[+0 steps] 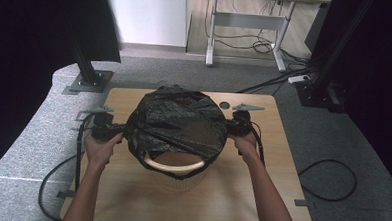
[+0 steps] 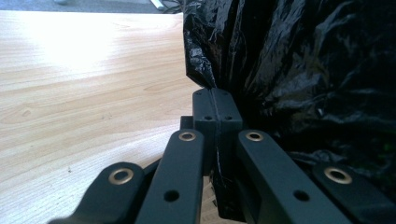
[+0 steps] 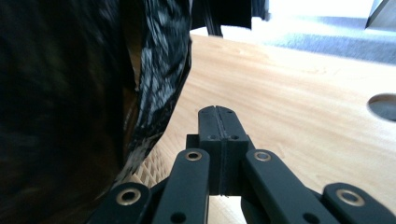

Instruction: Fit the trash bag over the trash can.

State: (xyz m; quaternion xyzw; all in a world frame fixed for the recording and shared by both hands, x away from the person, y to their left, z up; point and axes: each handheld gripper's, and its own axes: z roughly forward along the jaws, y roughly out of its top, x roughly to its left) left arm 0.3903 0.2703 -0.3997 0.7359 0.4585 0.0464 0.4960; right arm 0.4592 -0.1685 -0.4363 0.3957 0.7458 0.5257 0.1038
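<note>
- A black bin bag (image 1: 176,122) is being stretched over a pale woven basket (image 1: 175,175) at the centre of the high view, presumably so that the basket gets lined.
- The bag's film is being pinched by the left gripper (image 2: 216,95): in the left gripper view its jaws are pressed together in the lower middle of the frame, with a thin fold of black plastic running out from between them.
- In the high view, the left gripper (image 1: 104,129) is being held at the bag's left edge, so that side is being kept taut.
- The right gripper (image 3: 218,114) is being shown with its jaws together at the lower centre of its own view; nothing can be made out between the tips, and the bag (image 3: 154,70) is hanging just to the left.
- In the high view, the right gripper (image 1: 238,123) is being kept at the bag's right edge, seemingly for spreading the mouth.
- The near rim of the basket is being left uncovered at the lower centre, over the wooden table (image 1: 276,164).
</note>
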